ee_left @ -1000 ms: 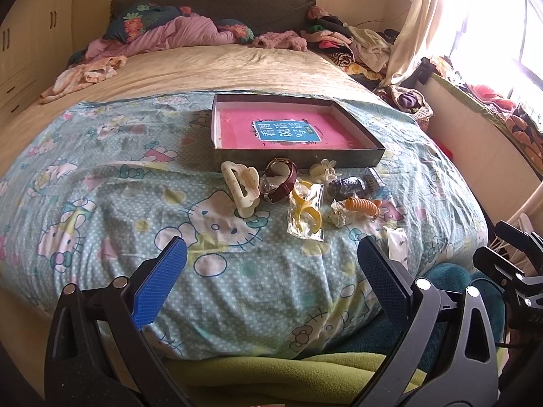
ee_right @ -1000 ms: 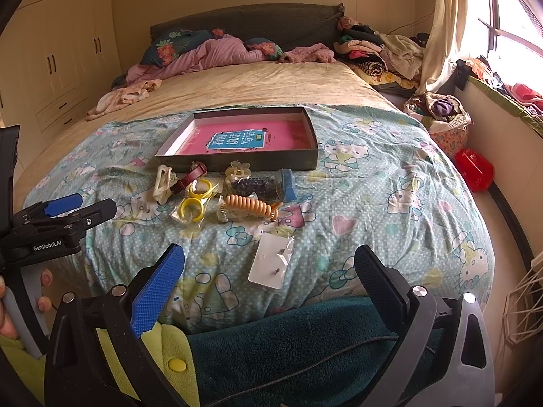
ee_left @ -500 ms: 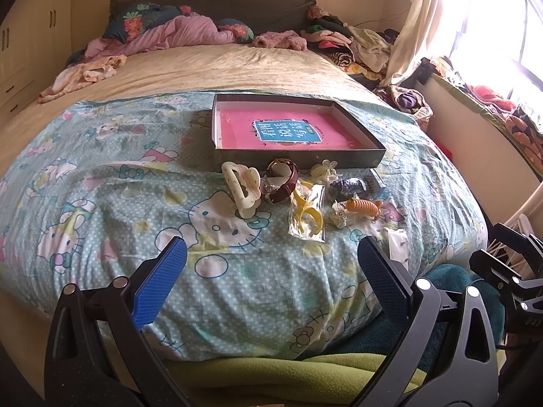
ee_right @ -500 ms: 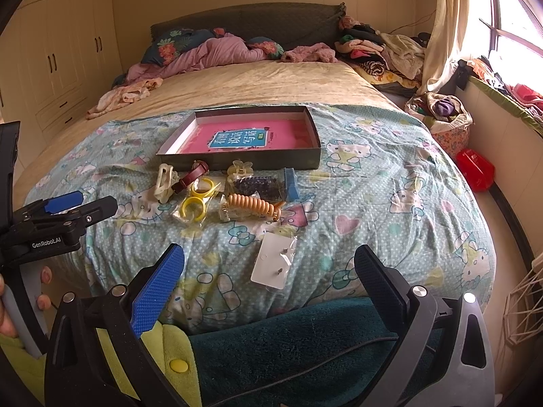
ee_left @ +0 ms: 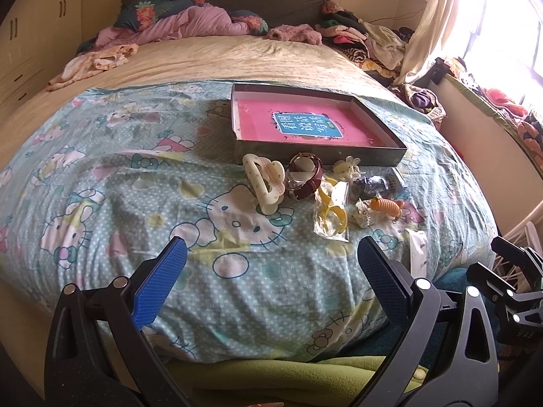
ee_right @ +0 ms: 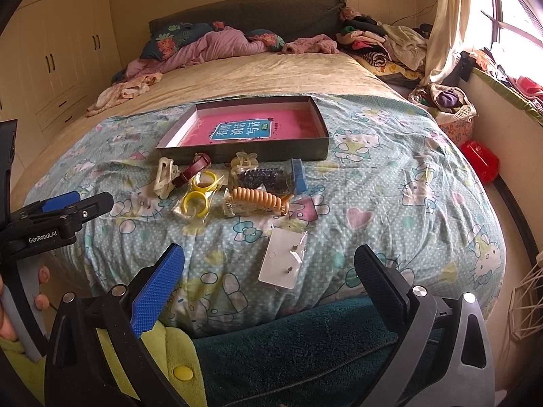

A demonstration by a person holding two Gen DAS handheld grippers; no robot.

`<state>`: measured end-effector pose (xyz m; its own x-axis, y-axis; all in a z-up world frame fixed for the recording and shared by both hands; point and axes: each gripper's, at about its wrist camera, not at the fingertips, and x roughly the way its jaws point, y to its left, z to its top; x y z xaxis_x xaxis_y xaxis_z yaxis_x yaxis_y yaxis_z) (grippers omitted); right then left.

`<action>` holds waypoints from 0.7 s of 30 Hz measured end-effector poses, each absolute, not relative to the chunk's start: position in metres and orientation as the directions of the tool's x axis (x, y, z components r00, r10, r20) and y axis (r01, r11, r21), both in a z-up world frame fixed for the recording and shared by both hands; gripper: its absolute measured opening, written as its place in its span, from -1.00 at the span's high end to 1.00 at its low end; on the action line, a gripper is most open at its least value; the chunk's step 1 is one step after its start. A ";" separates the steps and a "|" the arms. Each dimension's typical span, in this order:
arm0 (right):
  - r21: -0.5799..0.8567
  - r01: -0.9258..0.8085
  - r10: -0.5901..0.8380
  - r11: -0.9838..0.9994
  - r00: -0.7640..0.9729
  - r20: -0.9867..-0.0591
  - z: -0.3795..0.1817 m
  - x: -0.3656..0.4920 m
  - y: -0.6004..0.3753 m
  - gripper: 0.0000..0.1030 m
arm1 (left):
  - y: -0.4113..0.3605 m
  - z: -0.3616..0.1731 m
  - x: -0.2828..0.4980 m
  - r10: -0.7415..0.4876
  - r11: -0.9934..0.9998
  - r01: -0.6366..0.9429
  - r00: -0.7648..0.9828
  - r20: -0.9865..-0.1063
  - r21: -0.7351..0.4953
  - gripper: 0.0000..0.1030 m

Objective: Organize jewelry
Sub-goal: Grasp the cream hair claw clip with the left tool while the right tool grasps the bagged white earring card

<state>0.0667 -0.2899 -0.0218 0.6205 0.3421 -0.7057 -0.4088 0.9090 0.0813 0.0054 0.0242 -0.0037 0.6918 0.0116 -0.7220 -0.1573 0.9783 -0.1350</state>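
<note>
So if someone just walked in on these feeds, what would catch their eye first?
Probably the shallow box with its bright pink lining, open on the cartoon-print quilt. Just in front lies a cluster of jewelry, notably the orange spiral hair tie and the earring card nearest the open right gripper.

Rumpled pink blanket, clothes pile, curtain

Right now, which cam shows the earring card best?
Right wrist: the earring card lies whole and face-up between the open fingers, both studs visible. Left wrist catches only an edge-on sliver of it at the bed's right edge, by a finger.
</note>
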 end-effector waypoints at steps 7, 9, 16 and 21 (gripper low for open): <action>0.075 -0.412 0.330 0.908 0.592 -0.735 -0.038 0.075 -0.281 -0.92 | 0.042 -0.014 0.014 0.045 0.971 -0.204 0.670 -0.741 -0.126 -0.82; 0.075 -0.406 0.322 0.911 0.586 -0.743 -0.043 0.081 -0.281 -0.92 | 0.048 -0.019 0.019 0.051 0.968 -0.217 0.659 -0.750 -0.125 -0.82; 0.112 -0.342 0.288 0.933 0.525 -0.801 -0.069 0.109 -0.284 -0.92 | 0.062 -0.035 0.039 0.046 0.965 -0.230 0.632 -0.774 -0.130 -0.82; 0.149 -0.299 0.279 0.942 0.457 -0.845 -0.089 0.128 -0.283 -0.92 | 0.067 -0.044 0.056 0.015 0.962 -0.220 0.630 -0.776 -0.160 -0.82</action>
<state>0.1280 -0.2827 -0.0891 0.4565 0.2791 -0.8448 -0.2995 0.9423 0.1495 0.0562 0.0674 -0.0443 0.6303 0.0150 -0.7762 -0.2197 0.9624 -0.1599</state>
